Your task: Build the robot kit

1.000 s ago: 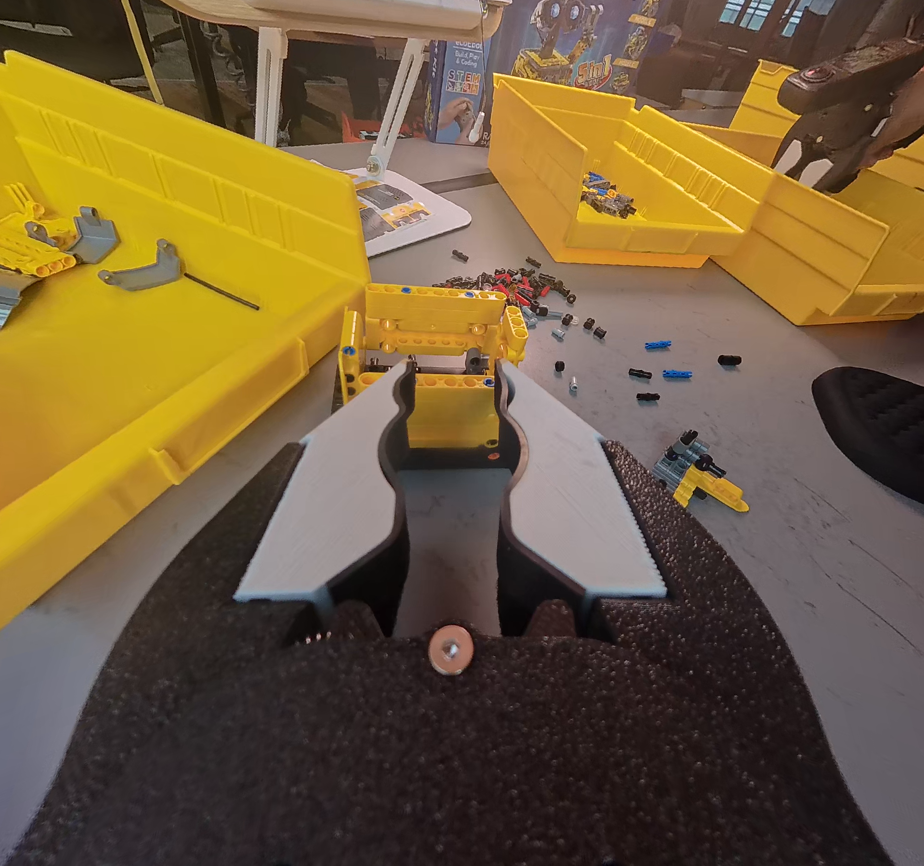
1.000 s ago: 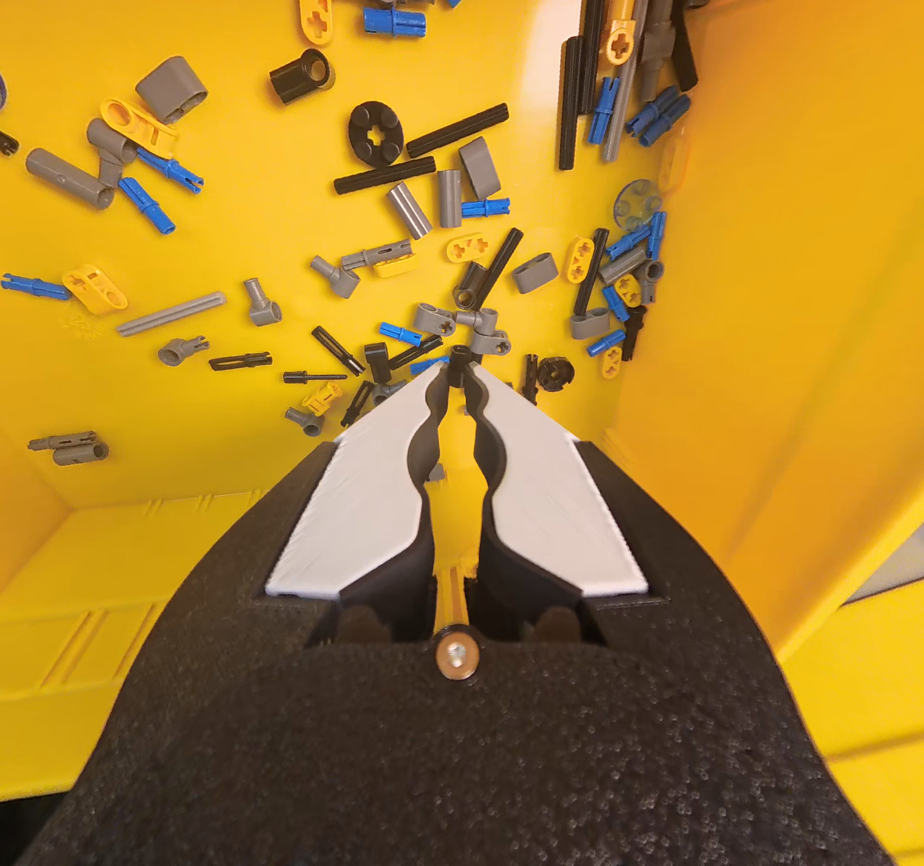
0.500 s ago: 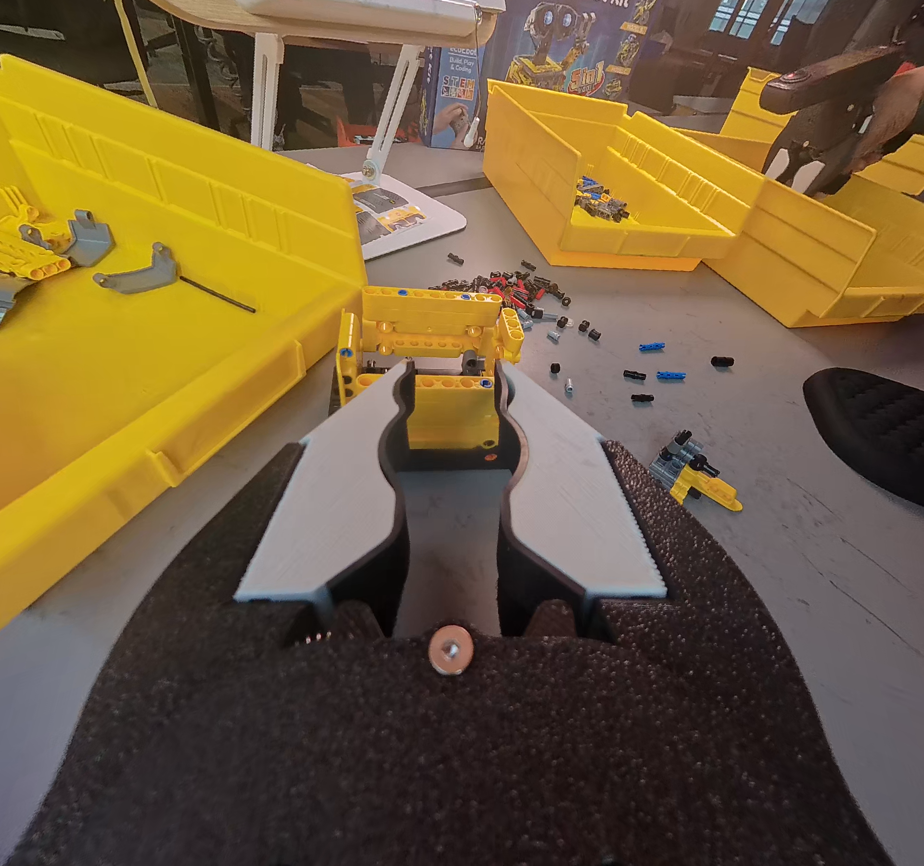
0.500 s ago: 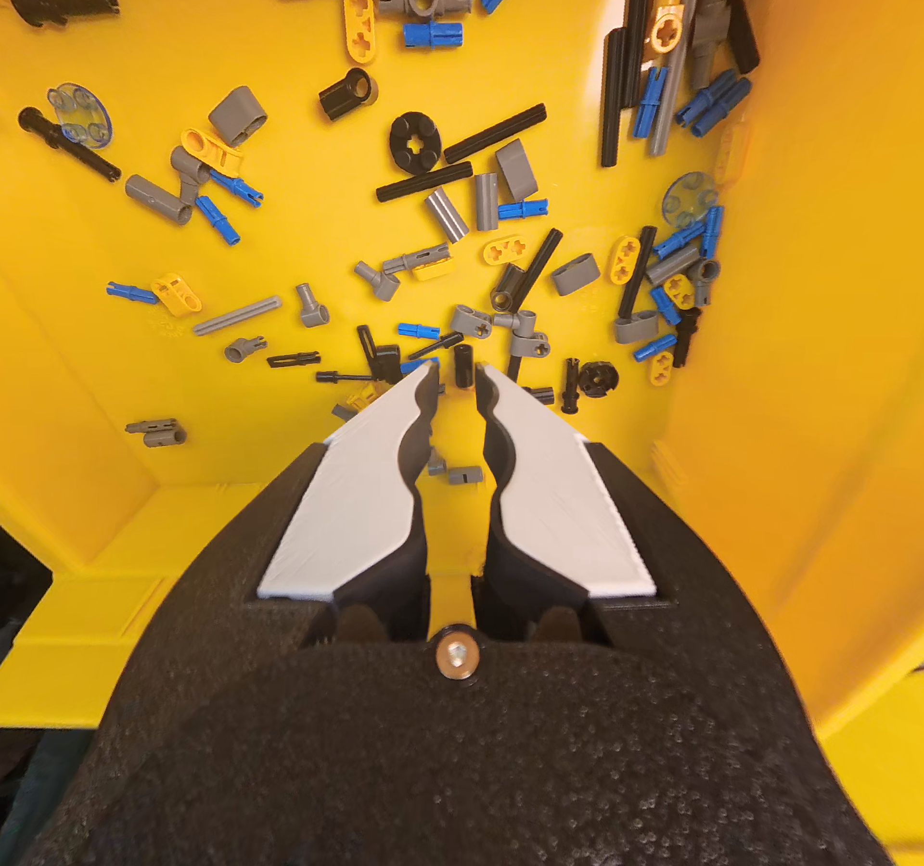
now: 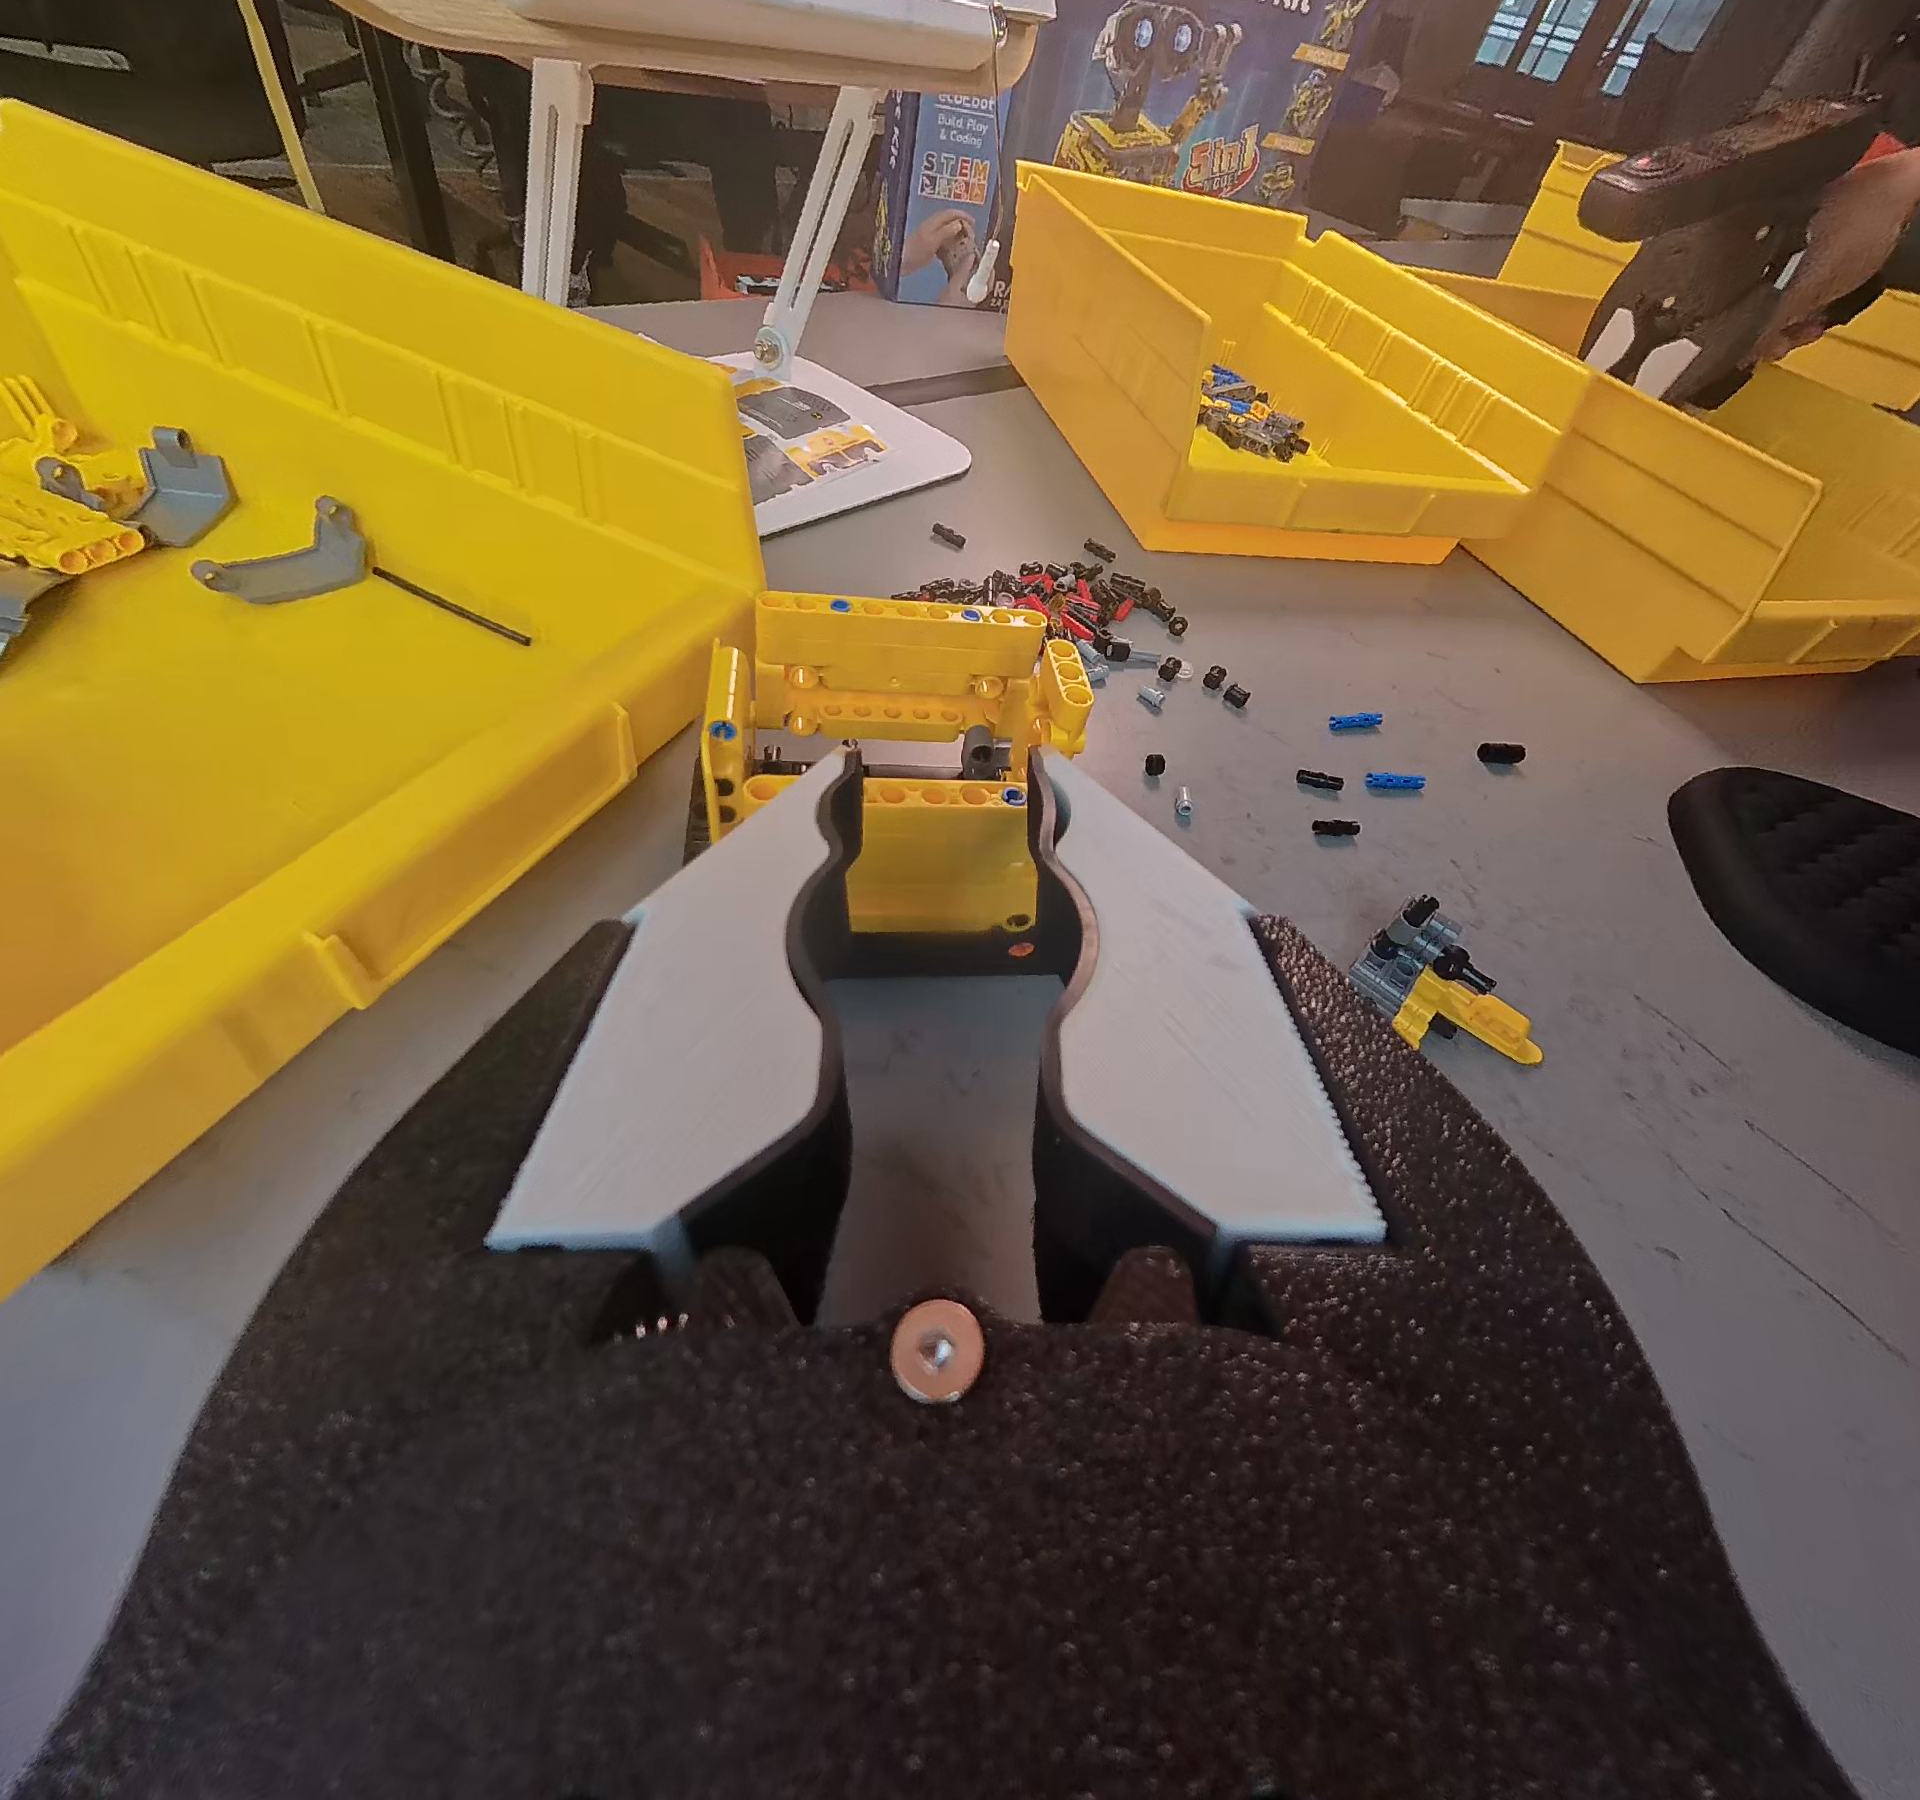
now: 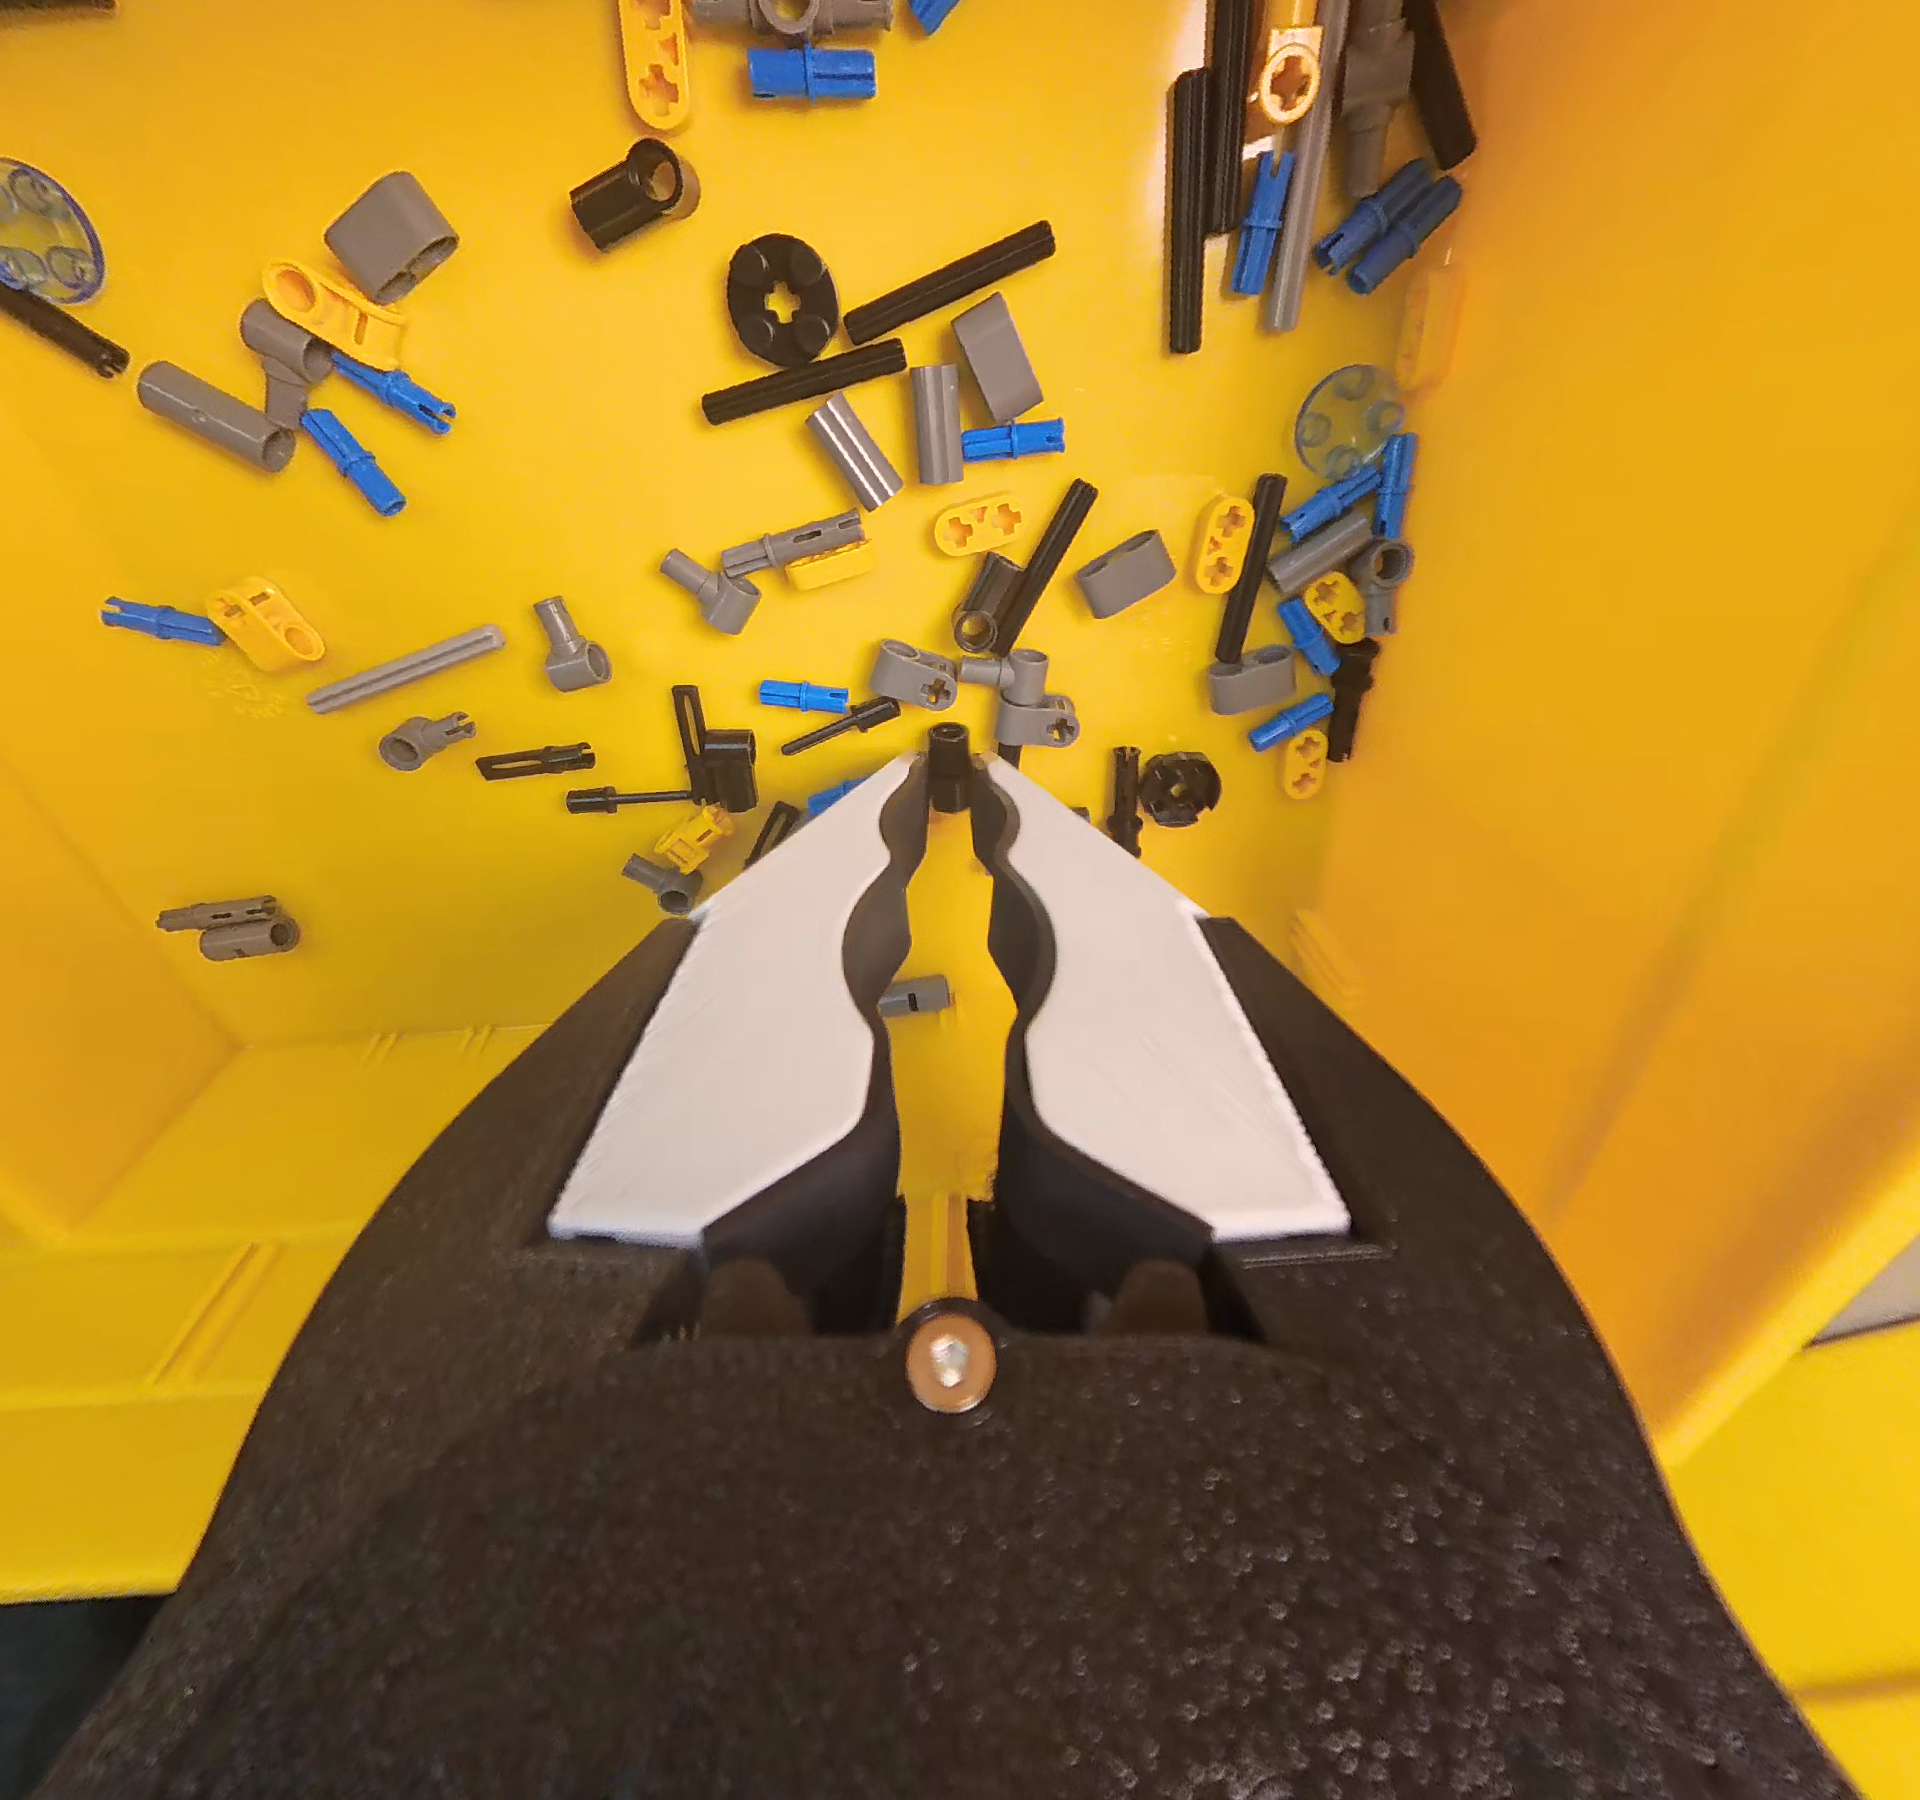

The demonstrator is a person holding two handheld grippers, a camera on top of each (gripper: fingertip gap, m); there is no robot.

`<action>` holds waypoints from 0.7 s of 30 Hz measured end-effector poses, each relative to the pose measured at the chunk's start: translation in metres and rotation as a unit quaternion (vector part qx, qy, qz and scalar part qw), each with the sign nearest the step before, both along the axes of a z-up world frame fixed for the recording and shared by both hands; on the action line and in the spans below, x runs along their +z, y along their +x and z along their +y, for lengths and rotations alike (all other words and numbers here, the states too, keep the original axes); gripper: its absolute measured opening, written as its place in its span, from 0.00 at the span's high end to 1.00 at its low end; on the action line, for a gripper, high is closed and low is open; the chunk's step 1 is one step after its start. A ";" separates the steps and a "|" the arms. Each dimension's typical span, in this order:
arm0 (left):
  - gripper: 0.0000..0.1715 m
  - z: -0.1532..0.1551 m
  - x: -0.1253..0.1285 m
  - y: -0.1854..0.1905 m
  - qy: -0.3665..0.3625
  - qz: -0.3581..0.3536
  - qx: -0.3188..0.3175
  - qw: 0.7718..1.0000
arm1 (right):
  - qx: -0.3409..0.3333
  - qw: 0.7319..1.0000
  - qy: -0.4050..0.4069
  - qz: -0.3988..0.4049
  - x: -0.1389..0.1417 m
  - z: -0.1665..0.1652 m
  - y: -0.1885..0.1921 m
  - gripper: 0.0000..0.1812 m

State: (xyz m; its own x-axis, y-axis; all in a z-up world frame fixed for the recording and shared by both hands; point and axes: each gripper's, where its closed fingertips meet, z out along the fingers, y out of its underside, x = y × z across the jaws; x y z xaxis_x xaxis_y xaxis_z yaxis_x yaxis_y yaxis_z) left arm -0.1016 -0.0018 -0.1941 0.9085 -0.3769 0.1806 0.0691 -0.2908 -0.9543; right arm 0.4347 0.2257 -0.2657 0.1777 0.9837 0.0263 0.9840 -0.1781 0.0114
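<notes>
Two tongs are at work here, each gripping something. Our left tongs (image 5: pixel 940 794) are closed on the yellow block model (image 5: pixel 899 711), the fingers pressing both sides of its lower box, which sits on the grey table (image 5: pixel 1558 1179); we judge this grip keeps the model steady. Just to their left stands a big yellow bin (image 5: pixel 312 763) holding a few grey brackets (image 5: pixel 281 571). Ahead and to the right lies a heap of small pins (image 5: pixel 1049 597), with loose blue and black ones spread nearer. A little grey and yellow piece (image 5: pixel 1444 992) lies close on the right.

Our right tongs (image 6: pixel 948 774) reach down into another yellow bin (image 6: pixel 1662 711), drawn nearly closed, with a short black pin (image 6: pixel 948 763) pinched between the tips. Around those tips lie scattered rods, blue pegs and grey connectors (image 6: pixel 1023 701), the nearest just ahead.
</notes>
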 end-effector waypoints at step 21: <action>0.82 -0.007 0.004 0.012 0.025 0.032 -0.024 0.999 | 0.134 0.939 0.147 0.279 0.140 -0.116 -0.211 0.97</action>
